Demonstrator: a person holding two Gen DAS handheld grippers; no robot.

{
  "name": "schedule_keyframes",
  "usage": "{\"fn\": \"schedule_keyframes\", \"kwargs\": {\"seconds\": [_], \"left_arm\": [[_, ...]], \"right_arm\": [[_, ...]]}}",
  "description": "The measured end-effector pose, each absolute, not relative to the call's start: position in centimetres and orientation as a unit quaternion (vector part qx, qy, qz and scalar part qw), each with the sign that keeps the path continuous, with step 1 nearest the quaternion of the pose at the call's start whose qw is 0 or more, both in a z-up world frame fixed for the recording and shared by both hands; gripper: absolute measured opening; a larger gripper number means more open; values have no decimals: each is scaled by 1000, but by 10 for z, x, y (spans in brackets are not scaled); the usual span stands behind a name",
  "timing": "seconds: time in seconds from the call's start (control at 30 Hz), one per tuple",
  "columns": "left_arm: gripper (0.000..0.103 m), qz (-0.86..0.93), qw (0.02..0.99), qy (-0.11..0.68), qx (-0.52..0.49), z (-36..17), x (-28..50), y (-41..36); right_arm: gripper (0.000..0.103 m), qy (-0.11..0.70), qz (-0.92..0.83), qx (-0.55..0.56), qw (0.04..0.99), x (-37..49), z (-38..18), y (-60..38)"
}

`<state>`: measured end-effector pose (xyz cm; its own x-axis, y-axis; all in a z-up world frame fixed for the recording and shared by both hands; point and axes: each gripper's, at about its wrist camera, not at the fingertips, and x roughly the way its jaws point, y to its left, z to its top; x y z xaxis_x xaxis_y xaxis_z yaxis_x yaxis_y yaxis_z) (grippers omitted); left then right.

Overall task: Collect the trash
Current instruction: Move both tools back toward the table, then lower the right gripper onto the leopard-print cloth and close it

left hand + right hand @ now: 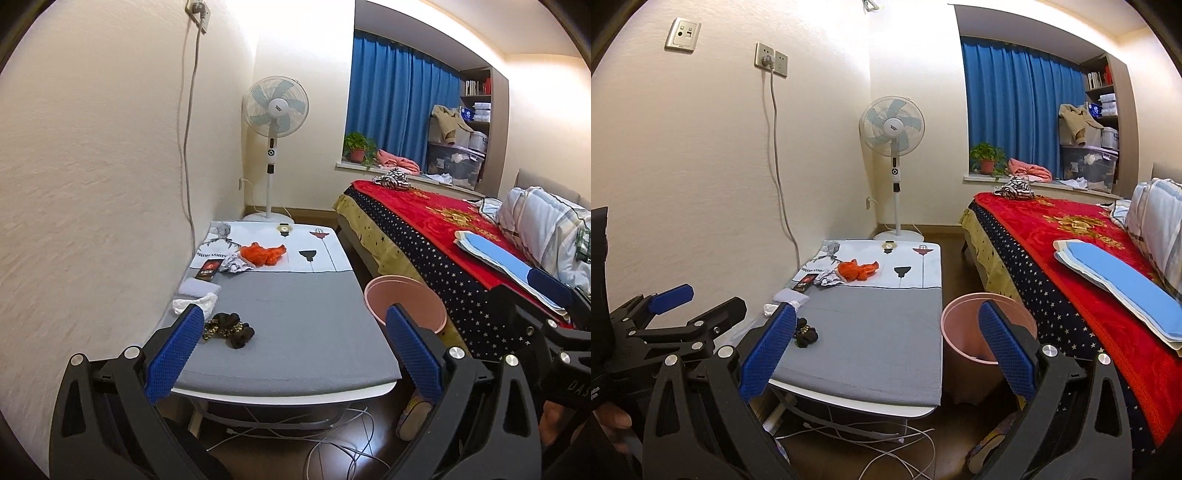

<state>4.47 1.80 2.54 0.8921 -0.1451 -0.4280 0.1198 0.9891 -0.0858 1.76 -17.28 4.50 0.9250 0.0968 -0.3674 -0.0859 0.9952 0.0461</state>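
Trash (229, 329) beyond left hand-held gripper (293, 354)

A low table (886, 354) stands against the left wall, with a bin (967, 332) just beside its right edge and a bed (1071, 258) right of the bin. Along the table's left edge lie crumpled tissues (783, 299), a small packet (806, 282) and a dark scrunched wad (806, 334). A crumpled bag (858, 270) lies toward the far edge. A standing fan (892, 127) stands behind the table.
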Motion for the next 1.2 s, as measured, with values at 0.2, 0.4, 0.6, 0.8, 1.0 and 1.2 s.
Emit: {"fn": "schedule_keyframes", "kwargs": {"seconds": [0.2, 0.4, 0.6, 0.8, 1.0, 1.2], "left_arm": [[95, -64, 972, 222, -32, 24, 46, 22], [95, -53, 972, 225, -34, 22, 55, 27], [95, -23, 975, 219, -35, 21, 69, 43], [95, 32, 976, 214, -17, 17, 88, 67], [95, 79, 974, 211, -22, 17, 120, 97], [95, 95, 967, 231, -48, 5, 161, 122]], "right_arm": [[97, 189, 48, 15, 981, 19, 45, -170], [97, 191, 51, 15, 980, 31, 44, -166], [97, 200, 58, 20, 978, 53, 35, -164], [97, 216, 74, 20, 973, 92, 12, -147], [97, 219, 106, 17, 970, 140, -22, -112], [97, 225, 137, -2, 965, 186, -64, -71]]}}
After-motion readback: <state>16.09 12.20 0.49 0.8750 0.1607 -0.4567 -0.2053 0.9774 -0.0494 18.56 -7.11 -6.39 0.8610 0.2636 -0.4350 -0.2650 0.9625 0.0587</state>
